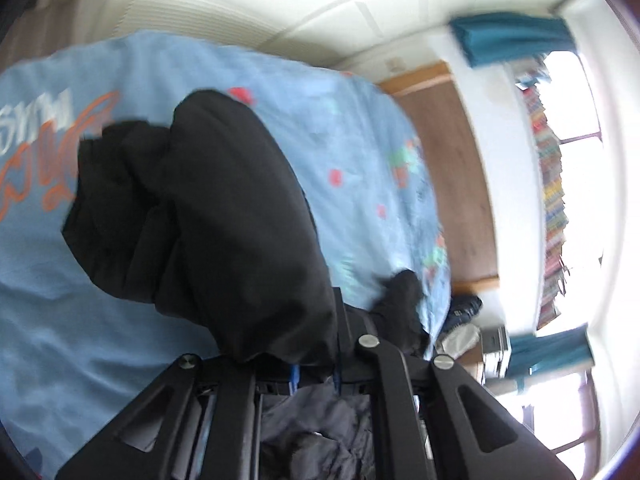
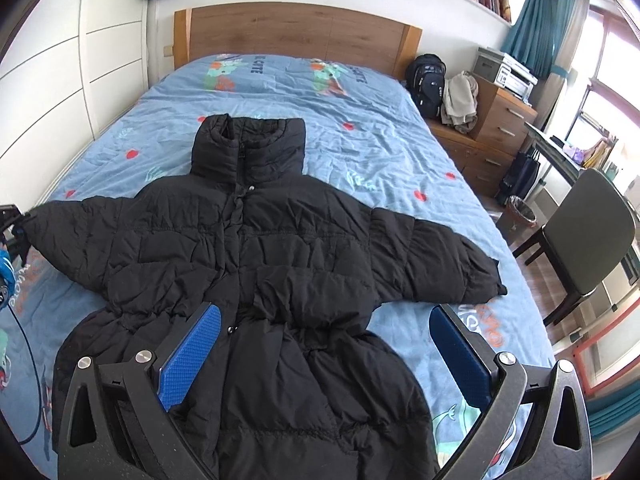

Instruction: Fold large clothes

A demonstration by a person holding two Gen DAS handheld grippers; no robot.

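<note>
A black puffer jacket (image 2: 280, 240) lies front up on the blue bed cover (image 2: 380, 152), collar toward the headboard and both sleeves spread out. My right gripper (image 2: 325, 314) hovers open over the jacket's waist, its blue pads (image 2: 192, 356) wide apart with nothing pressed between them. At the far left edge of the right wrist view, my left gripper (image 2: 12, 220) holds the tip of the jacket's left sleeve. In the left wrist view that sleeve (image 1: 224, 200) bulges out from the left gripper (image 1: 316, 372), which is shut on the cuff and lifts it off the bed cover (image 1: 80, 300).
A wooden headboard (image 2: 300, 32) stands at the far end of the bed. A white wardrobe (image 2: 60, 80) runs along the left side. On the right are a backpack (image 2: 428, 80), a dresser (image 2: 496, 120), a waste bin (image 2: 522, 208) and a chair (image 2: 592, 240).
</note>
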